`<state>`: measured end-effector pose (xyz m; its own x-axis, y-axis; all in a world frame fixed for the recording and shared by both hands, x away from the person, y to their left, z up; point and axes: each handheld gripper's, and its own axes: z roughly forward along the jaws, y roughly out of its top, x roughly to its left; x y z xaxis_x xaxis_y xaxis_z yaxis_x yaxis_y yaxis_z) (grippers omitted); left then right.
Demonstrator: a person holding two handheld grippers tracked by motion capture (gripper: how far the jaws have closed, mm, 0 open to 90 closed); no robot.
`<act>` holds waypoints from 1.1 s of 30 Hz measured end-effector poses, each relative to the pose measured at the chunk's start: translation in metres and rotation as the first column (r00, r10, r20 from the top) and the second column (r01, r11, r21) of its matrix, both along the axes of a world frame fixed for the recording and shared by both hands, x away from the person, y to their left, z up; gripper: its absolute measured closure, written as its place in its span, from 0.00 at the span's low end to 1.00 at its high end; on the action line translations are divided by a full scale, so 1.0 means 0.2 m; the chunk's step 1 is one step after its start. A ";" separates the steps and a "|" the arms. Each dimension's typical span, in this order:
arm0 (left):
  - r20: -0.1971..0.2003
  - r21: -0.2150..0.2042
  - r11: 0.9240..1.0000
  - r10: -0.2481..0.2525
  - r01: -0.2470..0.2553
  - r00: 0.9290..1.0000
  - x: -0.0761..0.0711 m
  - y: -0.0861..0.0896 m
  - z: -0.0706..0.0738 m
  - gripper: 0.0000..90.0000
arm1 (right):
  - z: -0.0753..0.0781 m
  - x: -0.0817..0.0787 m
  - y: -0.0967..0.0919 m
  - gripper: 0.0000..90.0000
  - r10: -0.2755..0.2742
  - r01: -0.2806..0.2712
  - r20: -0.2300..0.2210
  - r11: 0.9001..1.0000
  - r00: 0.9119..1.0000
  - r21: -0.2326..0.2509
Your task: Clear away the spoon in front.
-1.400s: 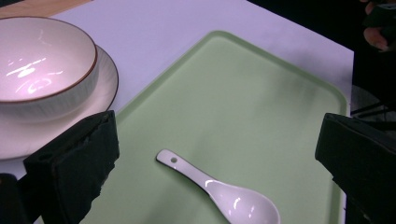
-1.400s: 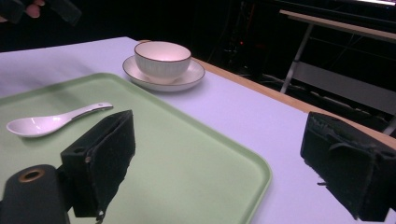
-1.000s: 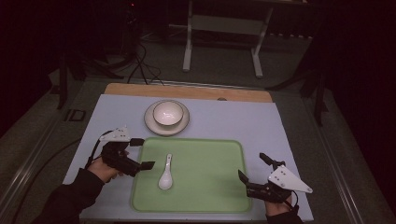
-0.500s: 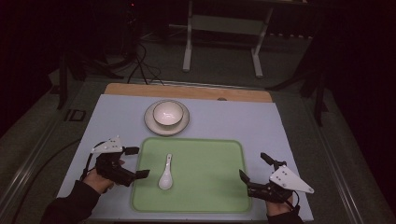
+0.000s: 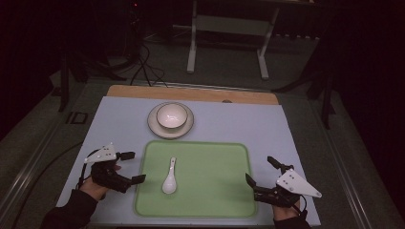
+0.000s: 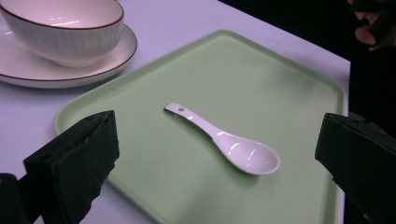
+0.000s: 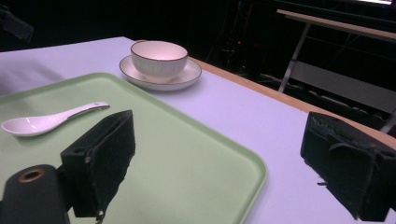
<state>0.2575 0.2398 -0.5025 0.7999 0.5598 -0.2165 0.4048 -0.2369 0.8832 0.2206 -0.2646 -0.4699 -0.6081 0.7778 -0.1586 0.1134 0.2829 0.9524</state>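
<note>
— White porcelain, that spoon (image 5: 169, 176); it lies flat on the green tray (image 5: 215, 191), in the tray's left half. Which hand is nearer to it?

— The left gripper (image 5: 130, 167). It sits just off the tray's left edge with its jaws spread wide and empty, and they point across the tray toward the spoon. In the left gripper view the spoon (image 6: 224, 140) lies straight ahead, between the two jaws but a little beyond their tips.

— And the right gripper (image 5: 260, 172)?

— Also wide open and holding nothing, at the tray's right edge. From there the spoon (image 7: 46, 120) is off to its left, well apart, with most of the tray between them.

— How does the spoon's long axis run?

— Seen from above, the handle points away from the person, toward the bowl (image 5: 172, 116) on its saucer (image 5: 155, 129), and the scoop end lies nearer the person. For the left gripper that axis runs crosswise to its line of reach: handle toward its left jaw, scoop toward its right.

— So the next move?

— I judge a short advance of the left gripper would bring the jaws to either side of the spoon. Since they open along its length, the wrist likely needs a turn to close across the thin handle.
</note>
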 end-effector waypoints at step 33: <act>-0.001 0.025 0.999 0.024 -0.024 1.000 0.01 -0.03 -0.09 0.00 | -0.05 0.04 -0.01 0.11 0.002 -0.002 -0.079 1.000 0.997 0.003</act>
<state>0.2588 0.2337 -0.5198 0.7859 0.5842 -0.2027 0.4115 -0.2494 0.8766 0.2282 -0.2661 -0.4796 -0.6204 0.7768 -0.1079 0.1874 0.2804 0.9414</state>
